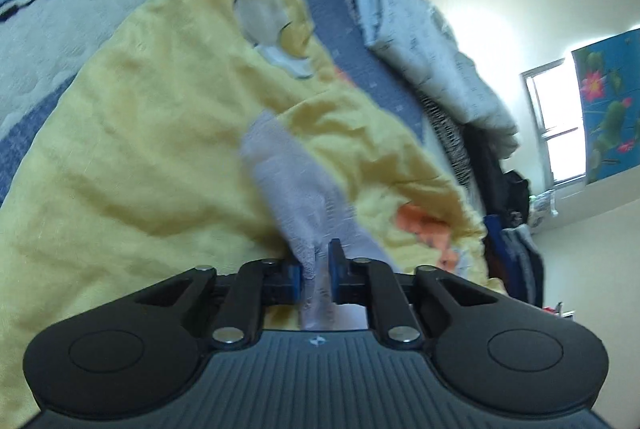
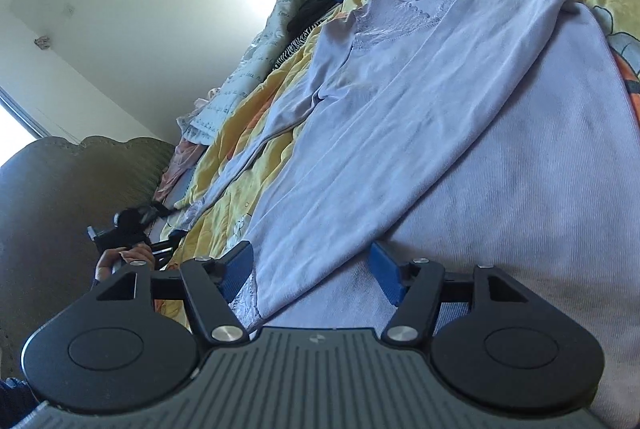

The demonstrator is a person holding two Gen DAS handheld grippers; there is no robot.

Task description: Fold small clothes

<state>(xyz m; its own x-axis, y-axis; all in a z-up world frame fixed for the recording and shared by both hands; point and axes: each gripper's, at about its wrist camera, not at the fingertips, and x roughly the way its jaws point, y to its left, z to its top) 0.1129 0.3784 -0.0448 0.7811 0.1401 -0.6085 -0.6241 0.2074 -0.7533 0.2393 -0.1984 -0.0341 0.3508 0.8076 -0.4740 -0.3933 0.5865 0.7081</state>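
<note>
On the bed's yellow quilt (image 2: 240, 165) lies a lavender long-sleeved top (image 2: 420, 117), spread flat. The left gripper (image 1: 316, 271) has its jaws clenched on the top's sleeve end. The right gripper (image 2: 312, 269) stands released, its jaws straddling the other sleeve's cuff. Advice: close squarely on that cuff, then draw both sleeves inward evenly, avoiding bunching.
</note>
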